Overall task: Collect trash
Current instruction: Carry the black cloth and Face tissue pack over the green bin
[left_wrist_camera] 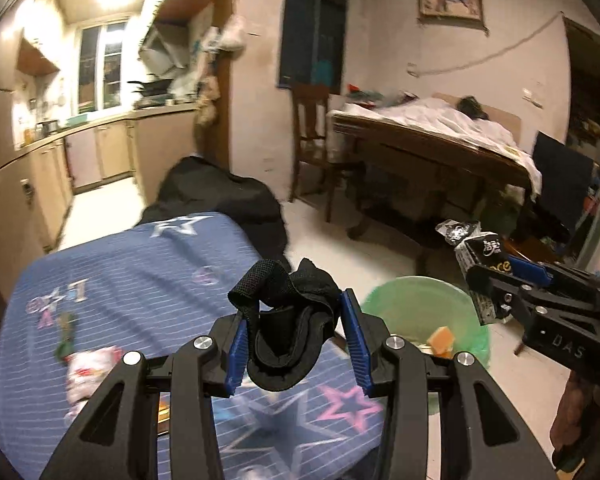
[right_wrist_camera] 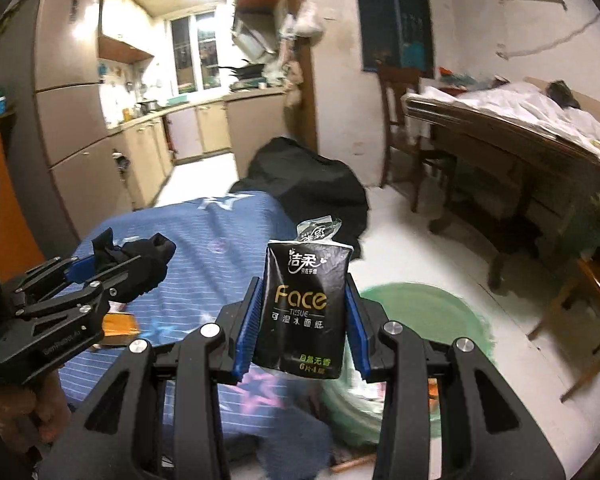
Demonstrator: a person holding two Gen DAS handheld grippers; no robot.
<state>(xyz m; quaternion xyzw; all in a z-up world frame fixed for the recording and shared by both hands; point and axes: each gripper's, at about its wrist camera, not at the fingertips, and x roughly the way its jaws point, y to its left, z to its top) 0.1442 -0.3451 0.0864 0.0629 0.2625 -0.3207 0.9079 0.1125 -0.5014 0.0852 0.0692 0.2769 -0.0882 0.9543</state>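
My left gripper (left_wrist_camera: 294, 342) is shut on a crumpled black cloth (left_wrist_camera: 292, 320) and holds it above the near edge of a blue star-print sheet (left_wrist_camera: 140, 280). It also shows in the right wrist view (right_wrist_camera: 112, 262). My right gripper (right_wrist_camera: 302, 324) is shut on a black "Face" tissue packet (right_wrist_camera: 302, 304), held upright in the air. The right gripper also shows in the left wrist view (left_wrist_camera: 500, 276) with the packet (left_wrist_camera: 476, 252). A green-lined trash bin (left_wrist_camera: 416, 312) stands on the floor below, between the two grippers, with orange scraps inside. It also shows in the right wrist view (right_wrist_camera: 420, 320).
A red-white wrapper (left_wrist_camera: 88, 368) and an orange item (right_wrist_camera: 118, 326) lie on the sheet. A black bag (left_wrist_camera: 220, 196) sits at the sheet's far end. A wooden table (left_wrist_camera: 440, 148) with a white cloth and a chair (left_wrist_camera: 312, 140) stand right. Kitchen cabinets (left_wrist_camera: 100, 152) are at left.
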